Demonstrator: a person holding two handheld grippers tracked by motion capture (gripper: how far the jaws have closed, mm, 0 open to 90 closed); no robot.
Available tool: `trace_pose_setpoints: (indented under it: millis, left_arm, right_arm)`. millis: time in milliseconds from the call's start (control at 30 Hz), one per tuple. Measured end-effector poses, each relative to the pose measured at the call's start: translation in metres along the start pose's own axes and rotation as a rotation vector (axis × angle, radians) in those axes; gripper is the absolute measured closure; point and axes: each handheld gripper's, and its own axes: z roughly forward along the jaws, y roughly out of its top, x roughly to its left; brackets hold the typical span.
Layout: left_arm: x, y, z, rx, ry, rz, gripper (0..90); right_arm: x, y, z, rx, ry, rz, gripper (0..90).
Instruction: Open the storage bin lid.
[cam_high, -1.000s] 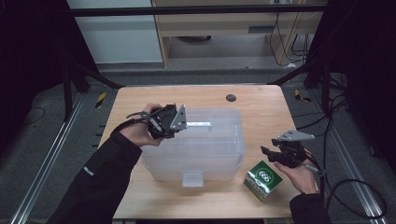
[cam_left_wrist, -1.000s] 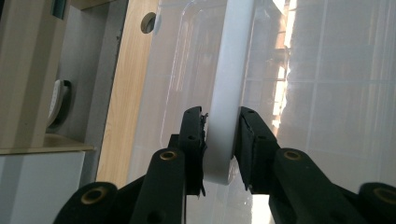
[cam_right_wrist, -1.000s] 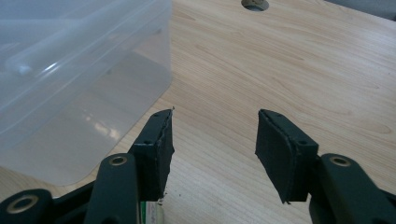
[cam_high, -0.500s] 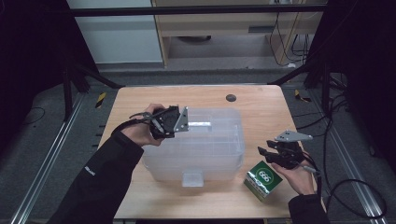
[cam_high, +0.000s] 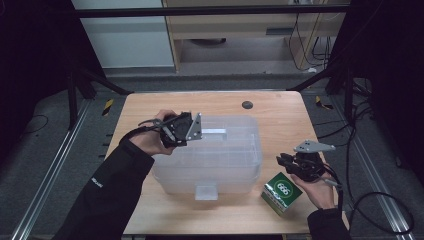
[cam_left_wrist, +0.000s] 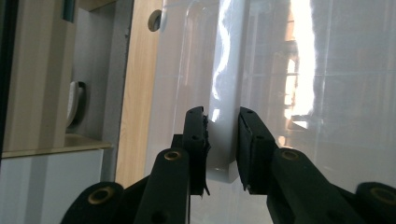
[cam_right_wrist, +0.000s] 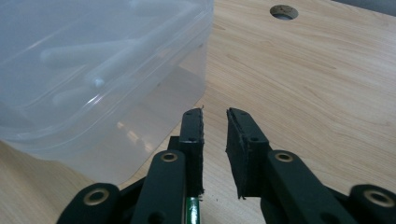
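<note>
A clear plastic storage box (cam_high: 220, 160) with its lid on stands mid-table. My left gripper (cam_high: 204, 132) reaches over the lid from the left and is shut on the lid's white handle (cam_left_wrist: 223, 140), which sits between its pads (cam_left_wrist: 196, 135). A green carton (cam_high: 282, 192) lies on the table by the box's front right corner. My right gripper (cam_high: 281, 160) hovers just beyond the carton, beside the box's right wall (cam_right_wrist: 93, 70). Its jaws have just been closing and stand a narrow gap apart with nothing between them (cam_right_wrist: 215, 114). A green sliver of the carton (cam_right_wrist: 190, 207) shows under the jaws.
The wooden table (cam_high: 280, 115) has a round dark cable hole (cam_high: 246, 104) near its far edge. Bare wood lies to the right of the box. Cables trail over the floor at the right, and cabinets stand beyond the table.
The right hand has shifted slightly left toward the box, and its jaws have drawn closer together. The left gripper and the green carton have not moved.
</note>
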Motion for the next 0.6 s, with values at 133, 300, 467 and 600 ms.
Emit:
trace_pose_setpoints:
  millis: [133, 300, 467, 600]
  left_arm:
    - [0.005, 0.001, -0.001, -0.001, 0.021, -0.007, 73.8]
    - [0.012, -0.001, -0.001, -0.022, 0.042, -0.04, 72.9]
    - [0.017, -0.003, 0.0, -0.036, 0.059, -0.061, 72.1]
    - [0.019, -0.003, 0.0, -0.036, 0.071, -0.064, 71.8]
  right_arm:
    - [0.001, 0.0, -0.001, -0.002, 0.011, 0.006, 81.2]
    - [0.002, 0.0, -0.001, -0.012, 0.025, 0.008, 86.0]
    - [0.005, 0.0, -0.001, -0.014, 0.042, 0.003, 89.7]
    - [0.007, -0.001, -0.001, -0.009, 0.056, 0.004, 90.0]
